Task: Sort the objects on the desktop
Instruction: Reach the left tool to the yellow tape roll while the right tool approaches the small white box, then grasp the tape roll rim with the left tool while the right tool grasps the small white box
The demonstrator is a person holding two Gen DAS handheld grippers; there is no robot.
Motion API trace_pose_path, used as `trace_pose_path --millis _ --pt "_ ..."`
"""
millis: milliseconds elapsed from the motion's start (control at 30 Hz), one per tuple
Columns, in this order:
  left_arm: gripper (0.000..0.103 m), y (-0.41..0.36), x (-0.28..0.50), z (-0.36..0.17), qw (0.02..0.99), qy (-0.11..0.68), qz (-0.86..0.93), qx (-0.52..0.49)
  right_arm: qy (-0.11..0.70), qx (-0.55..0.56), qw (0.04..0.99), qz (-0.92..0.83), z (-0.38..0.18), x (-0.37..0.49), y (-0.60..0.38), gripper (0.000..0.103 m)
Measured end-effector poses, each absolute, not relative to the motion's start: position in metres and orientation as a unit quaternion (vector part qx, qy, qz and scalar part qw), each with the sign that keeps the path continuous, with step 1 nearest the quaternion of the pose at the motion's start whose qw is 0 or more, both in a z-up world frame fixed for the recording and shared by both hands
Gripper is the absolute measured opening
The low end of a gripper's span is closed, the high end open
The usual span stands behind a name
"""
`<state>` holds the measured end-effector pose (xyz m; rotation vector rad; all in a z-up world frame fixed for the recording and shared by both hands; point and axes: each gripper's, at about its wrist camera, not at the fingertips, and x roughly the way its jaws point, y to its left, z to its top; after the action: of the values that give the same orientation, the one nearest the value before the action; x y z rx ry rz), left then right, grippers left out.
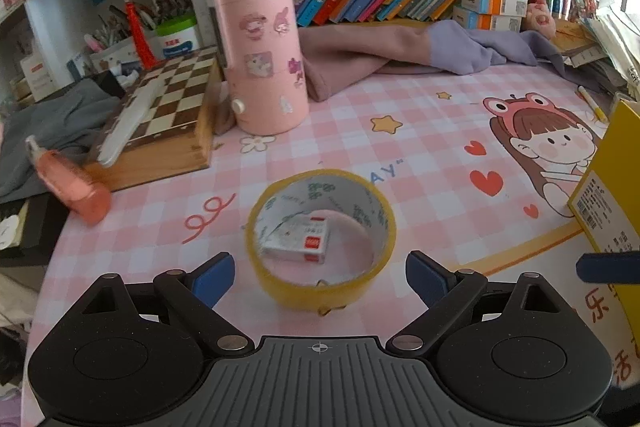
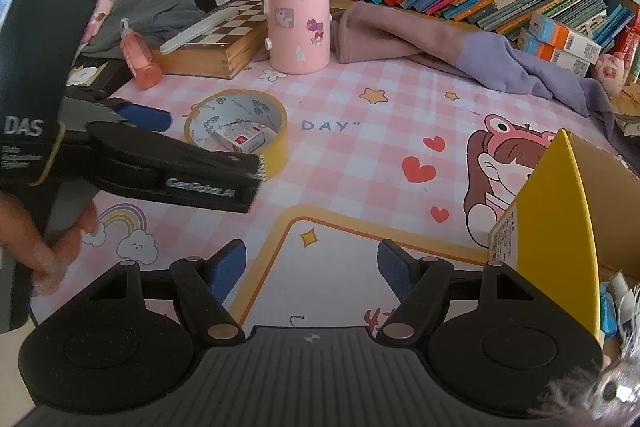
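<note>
**Tape roll framed by open tongs on the pink desk mat**

The left gripper is being held low over the desk mat with its jaws standing apart; the yellow tape roll is lying flat between and just ahead of the blue pads, and whether either pad is touching its rim cannot be told. A small white box is sitting inside the ring. The right gripper is also being held with jaws apart and nothing between them, over bare mat. Open room is being left to the right of the roll and behind it (checked mat with stars and hearts). The left side is being crowded by an orange bottle and a chessboard box, with a pink canister behind. A yellow carton is standing at the right edge, close to the right gripper.
</note>
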<state>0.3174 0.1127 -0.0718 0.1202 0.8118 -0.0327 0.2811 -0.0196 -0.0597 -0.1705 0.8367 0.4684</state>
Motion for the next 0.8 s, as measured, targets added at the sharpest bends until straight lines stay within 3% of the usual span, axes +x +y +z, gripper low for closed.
trace_pose_path --millis 467,800 --pt "0.091 0.102 0.352 -0.093 0.910 0.404 0.000 0.091 0.415 -0.074 0.880 0.219 -0.065 0.291 -0.021 0.071" --pt "0.091 0.132 0.326 -0.055 0.927 0.374 0.009 0.018 0.422 -0.057 0.877 0.223 -0.068 0.303 -0.012 0.071"
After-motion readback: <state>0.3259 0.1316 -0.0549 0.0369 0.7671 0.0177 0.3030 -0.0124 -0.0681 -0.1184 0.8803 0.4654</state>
